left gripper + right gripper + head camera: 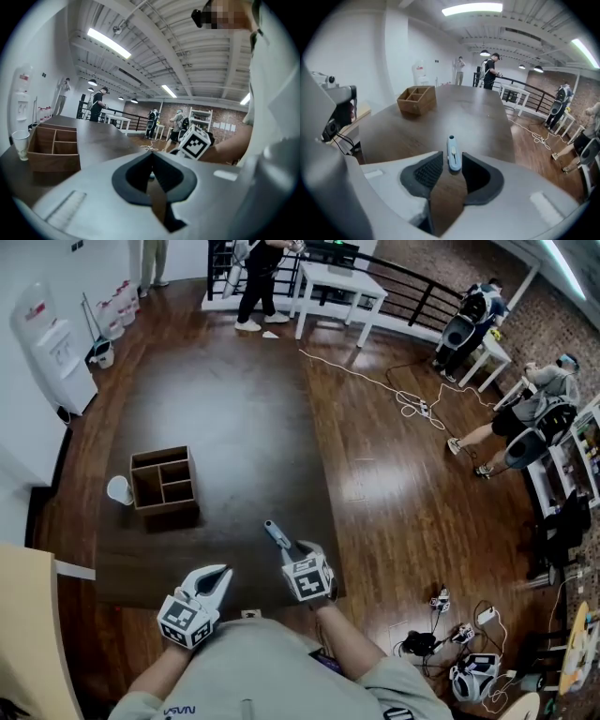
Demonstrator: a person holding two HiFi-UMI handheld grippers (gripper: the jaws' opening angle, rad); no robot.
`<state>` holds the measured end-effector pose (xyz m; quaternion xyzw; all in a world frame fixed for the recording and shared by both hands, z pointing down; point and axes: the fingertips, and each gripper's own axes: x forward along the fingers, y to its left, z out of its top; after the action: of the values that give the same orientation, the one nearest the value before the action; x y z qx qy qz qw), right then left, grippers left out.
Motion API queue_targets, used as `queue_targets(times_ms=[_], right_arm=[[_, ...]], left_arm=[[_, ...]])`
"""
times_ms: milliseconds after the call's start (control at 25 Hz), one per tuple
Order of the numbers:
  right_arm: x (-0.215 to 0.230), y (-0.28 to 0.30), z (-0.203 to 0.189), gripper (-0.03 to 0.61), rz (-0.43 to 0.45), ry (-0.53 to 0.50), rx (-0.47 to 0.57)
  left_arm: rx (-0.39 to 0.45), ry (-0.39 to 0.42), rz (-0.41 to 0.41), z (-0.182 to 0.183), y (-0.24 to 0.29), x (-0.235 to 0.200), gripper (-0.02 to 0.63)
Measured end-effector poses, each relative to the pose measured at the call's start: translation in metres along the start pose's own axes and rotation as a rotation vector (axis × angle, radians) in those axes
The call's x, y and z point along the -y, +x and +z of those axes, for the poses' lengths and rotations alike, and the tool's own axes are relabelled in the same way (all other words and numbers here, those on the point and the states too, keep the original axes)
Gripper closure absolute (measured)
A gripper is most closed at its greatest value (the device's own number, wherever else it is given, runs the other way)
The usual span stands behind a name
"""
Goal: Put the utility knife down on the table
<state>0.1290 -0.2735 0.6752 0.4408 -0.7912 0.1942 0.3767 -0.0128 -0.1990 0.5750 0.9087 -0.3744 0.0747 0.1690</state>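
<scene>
Utility knife (453,158) is flat on the dark table (234,418) near its near edge, sitting loose between the wide-open jaws of the right gripper (293,551), left gripper (221,574) off to the left closed on nothing, wooden box (163,480) further back left

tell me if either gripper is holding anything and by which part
Nothing is held. The utility knife lies on the table between the right gripper's open fingers; the left gripper is shut and empty.

Dark table (234,418): wooden divided box (163,480), white cup (119,489) beside it, utility knife (276,533) near front edge.
</scene>
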Motion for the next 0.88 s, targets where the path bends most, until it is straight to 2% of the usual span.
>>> queue_targets(times_ms=[40,120,160,200,400,600,880], right_arm=[[-0.005,-0.011,0.004,0.456,-0.007,0.025,0.048],[-0.016,-0.034,0.009,0.510,-0.018,0.058,0.138],[-0.023,-0.045,0.011,0.570,-0.022,0.064,0.180],[-0.031,-0.056,0.013,0.578,-0.021,0.069,0.217],[-0.076,-0.112,0.020,0.578,-0.034,0.106,0.355],[-0.126,-0.161,0.003,0.578,-0.067,0.147,0.430],[-0.185,-0.216,-0.038,0.578,-0.136,0.188,0.459]], left_arm=[[0.002,0.001,-0.003,-0.003,-0.001,0.001,0.612],[0.005,0.006,-0.007,-0.008,-0.005,0.005,0.612],[0.007,0.011,-0.011,-0.010,-0.008,0.008,0.612],[0.009,0.015,-0.016,-0.011,-0.011,0.011,0.612],[0.061,-0.010,-0.059,-0.001,-0.042,0.030,0.612],[0.115,0.020,-0.104,0.007,-0.093,0.060,0.612],[0.075,0.032,-0.172,-0.017,-0.163,0.118,0.612]])
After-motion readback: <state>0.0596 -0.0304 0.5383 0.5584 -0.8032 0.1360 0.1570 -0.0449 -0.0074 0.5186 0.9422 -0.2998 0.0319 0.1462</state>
